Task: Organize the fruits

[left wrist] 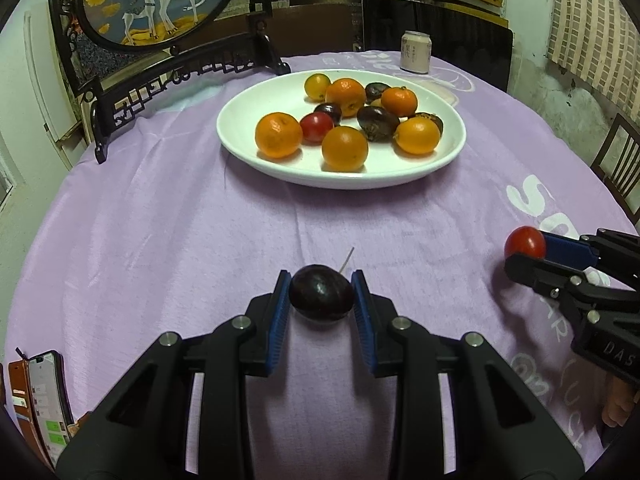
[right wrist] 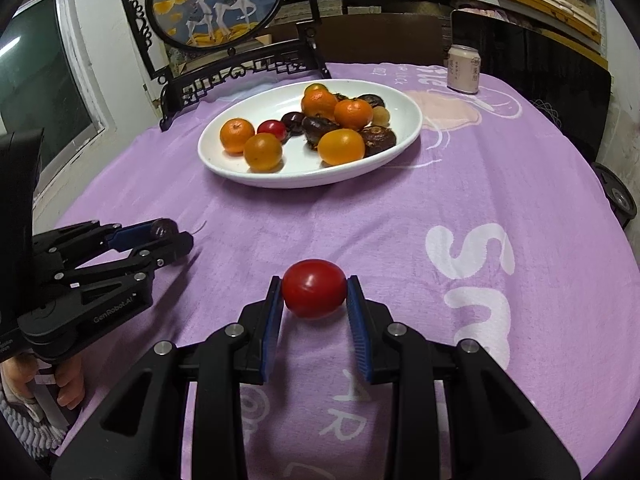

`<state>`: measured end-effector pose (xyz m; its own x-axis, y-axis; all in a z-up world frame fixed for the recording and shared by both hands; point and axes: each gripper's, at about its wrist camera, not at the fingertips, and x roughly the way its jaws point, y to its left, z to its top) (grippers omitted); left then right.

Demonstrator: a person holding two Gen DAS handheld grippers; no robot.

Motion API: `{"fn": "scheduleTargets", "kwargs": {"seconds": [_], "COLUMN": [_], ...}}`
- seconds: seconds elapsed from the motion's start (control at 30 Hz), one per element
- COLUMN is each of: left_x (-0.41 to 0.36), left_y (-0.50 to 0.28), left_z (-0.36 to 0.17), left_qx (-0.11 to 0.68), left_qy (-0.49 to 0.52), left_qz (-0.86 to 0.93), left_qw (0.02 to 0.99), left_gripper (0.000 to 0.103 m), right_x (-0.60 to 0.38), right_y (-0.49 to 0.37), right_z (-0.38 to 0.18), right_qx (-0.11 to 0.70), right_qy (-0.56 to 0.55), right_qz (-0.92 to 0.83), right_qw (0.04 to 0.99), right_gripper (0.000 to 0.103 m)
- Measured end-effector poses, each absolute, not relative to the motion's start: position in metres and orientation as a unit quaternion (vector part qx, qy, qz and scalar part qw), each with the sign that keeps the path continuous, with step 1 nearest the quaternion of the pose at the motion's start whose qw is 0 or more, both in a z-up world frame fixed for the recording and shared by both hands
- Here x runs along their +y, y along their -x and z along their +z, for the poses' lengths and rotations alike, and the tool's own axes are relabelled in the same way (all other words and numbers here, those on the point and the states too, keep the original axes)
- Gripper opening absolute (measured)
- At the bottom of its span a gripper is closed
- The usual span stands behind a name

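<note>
Low centre of the left wrist view, the left gripper (left wrist: 321,298) pinches a dark plum (left wrist: 321,298) between its blue pads, just over the purple cloth (left wrist: 160,240). Low centre of the right wrist view, the right gripper (right wrist: 314,294) clamps a red tomato (right wrist: 314,294) likewise. Both fruits look ready for carrying. Farther up, centre frame, the white plate (left wrist: 240,136) holds oranges, plums and a tomato. The next move likely calls for carrying each forward and releasing into a bare patch, without knocking the pile.

Purple cloth (left wrist: 160,220) (white lettering), white plate (left wrist: 240,128), blue-padded fingers (left wrist: 280,320).
</note>
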<state>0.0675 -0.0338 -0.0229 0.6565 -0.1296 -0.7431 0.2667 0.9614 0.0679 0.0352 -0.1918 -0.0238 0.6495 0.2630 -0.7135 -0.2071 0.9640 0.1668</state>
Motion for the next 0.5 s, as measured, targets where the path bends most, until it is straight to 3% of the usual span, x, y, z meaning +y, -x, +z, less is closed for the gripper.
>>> {"fn": "scheduleTargets", "kwargs": {"seconds": [0.37, 0.5], "left_x": [-0.036, -0.037], "left_y": [-0.071, -0.069], "left_z": [-0.033, -0.032], "left_qx": [0.416, 0.417], "left_qy": [-0.088, -0.087], "left_qz": [-0.104, -0.119], "left_qw": [0.899, 0.897], "left_gripper": [0.038, 0.031], "right_x": [-0.180, -0.181], "right_y": [-0.044, -0.044], "right_z": [-0.036, -0.036], "right_qx": [0.420, 0.419], "right_qy": [0.000, -0.003], "right_qz": [0.122, 0.126], "right_qw": [0.899, 0.899], "right_gripper": [0.032, 0.032]}}
